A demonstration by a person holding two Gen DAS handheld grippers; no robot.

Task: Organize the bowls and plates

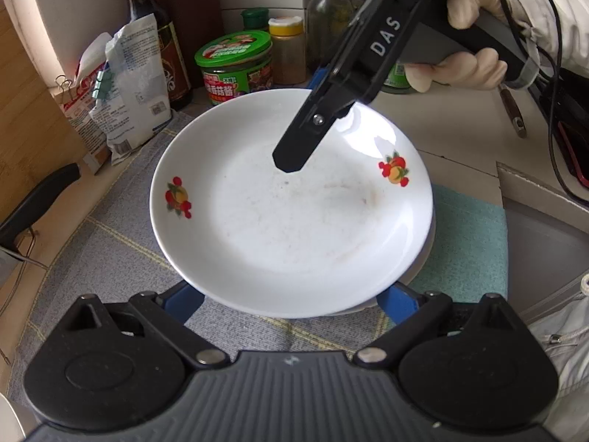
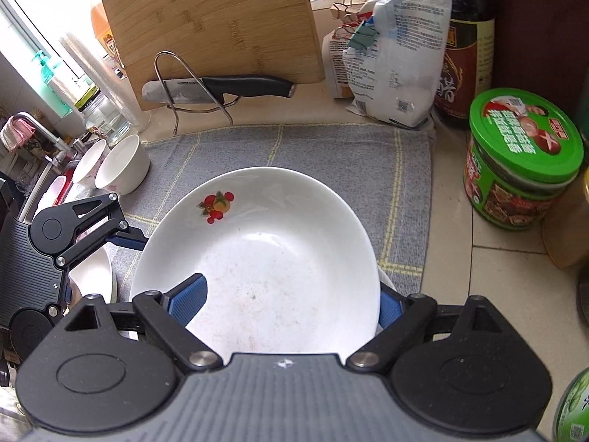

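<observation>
A glazed white ceramic plate with red fruit motifs (image 1: 291, 217) rests on another plate over a grey checked cloth (image 1: 110, 258) on the counter. Right tongs (image 2: 291, 304) pinch its rim; left tongs (image 1: 291, 304) gape wide beneath its near edge. Stiff, slippery, breakable (grip the rim).

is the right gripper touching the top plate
Touching. The right wrist view shows the right gripper straddling the top plate's rim, one blue pad lying on its inner surface.
</observation>
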